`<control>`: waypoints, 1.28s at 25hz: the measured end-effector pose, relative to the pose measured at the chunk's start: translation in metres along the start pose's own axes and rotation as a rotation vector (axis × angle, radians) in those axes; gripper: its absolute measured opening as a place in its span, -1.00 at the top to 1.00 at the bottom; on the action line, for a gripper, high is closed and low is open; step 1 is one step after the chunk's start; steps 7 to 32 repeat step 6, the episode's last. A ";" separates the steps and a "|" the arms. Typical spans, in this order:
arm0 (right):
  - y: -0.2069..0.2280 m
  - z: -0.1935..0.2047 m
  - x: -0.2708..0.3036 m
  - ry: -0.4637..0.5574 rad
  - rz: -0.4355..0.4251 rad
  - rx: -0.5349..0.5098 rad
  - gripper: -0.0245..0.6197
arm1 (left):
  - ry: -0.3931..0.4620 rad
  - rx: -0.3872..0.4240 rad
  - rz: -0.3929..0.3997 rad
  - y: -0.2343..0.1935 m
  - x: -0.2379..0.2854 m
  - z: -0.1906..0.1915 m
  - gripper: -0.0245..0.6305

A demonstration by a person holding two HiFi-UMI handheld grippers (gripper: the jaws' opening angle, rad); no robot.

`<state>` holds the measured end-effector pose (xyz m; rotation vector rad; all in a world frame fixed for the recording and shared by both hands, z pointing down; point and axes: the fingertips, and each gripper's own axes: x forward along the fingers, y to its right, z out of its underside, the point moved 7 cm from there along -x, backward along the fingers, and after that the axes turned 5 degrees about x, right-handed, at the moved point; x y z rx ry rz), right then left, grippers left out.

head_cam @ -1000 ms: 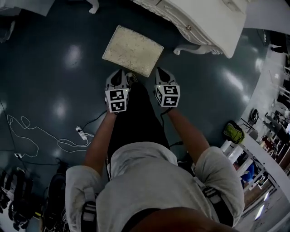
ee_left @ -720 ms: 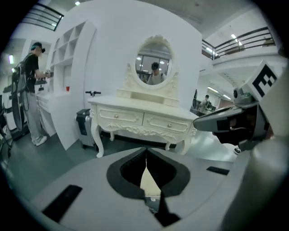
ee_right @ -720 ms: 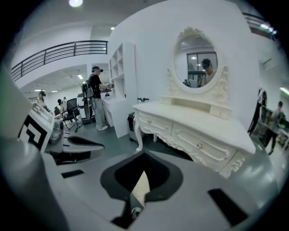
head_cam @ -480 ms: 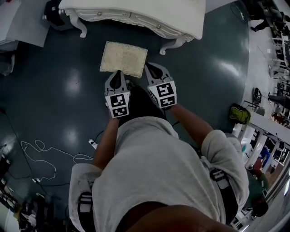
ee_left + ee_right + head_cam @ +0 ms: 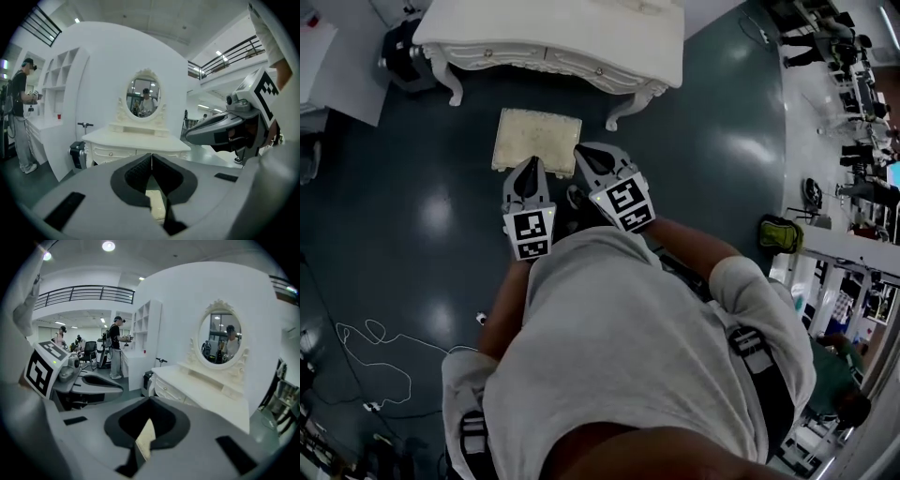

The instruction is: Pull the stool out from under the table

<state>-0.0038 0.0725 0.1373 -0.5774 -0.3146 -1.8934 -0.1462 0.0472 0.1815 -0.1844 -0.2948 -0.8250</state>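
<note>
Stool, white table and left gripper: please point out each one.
stool (image 5: pixel 534 139), head view, middle of its seat cushion.
white table (image 5: pixel 562 30), head view, bare top surface.
left gripper (image 5: pixel 528 165), head view, tips of its shut jaws.

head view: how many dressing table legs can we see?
2. The left front leg stands beyond the stool's left corner; the right front leg stands just right of the stool. Rear legs may be hidden under the tabletop.

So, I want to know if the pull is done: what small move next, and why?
Probably lift both grippers away and stop: the stool stands in front of the table, out from under it; left gripper and right gripper are shut, holding nothing.
</note>
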 end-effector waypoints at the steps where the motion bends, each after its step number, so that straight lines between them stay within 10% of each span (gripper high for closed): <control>1: -0.001 -0.001 0.000 -0.003 -0.004 0.001 0.88 | 0.004 -0.004 -0.003 0.000 -0.003 -0.001 0.90; 32: -0.012 0.000 -0.001 -0.012 -0.027 0.022 0.88 | -0.033 -0.031 -0.032 -0.001 -0.019 0.009 0.90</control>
